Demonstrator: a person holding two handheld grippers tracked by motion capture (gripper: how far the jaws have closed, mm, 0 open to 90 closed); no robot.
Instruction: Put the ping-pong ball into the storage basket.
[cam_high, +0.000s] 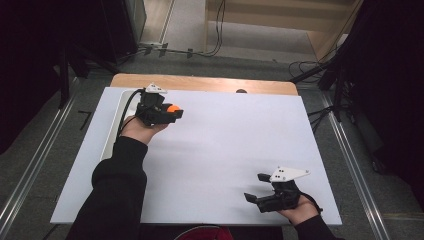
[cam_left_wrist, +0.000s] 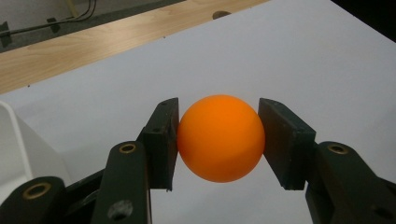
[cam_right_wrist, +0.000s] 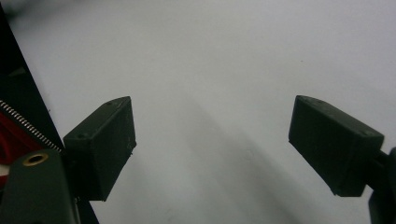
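The left gripper (cam_left_wrist: 219, 140) is pinching the orange ball (cam_left_wrist: 221, 138) across its middle, just above the white table (cam_high: 225, 150) at its far left, and that ball is looking light, smooth, hollow and liable to squirt out, while the right gripper (cam_right_wrist: 212, 144) is idling spread wide.

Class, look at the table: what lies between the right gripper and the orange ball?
Nothing: in the high view, bare white table separates the right gripper from the orange ball, clamped in the left gripper.
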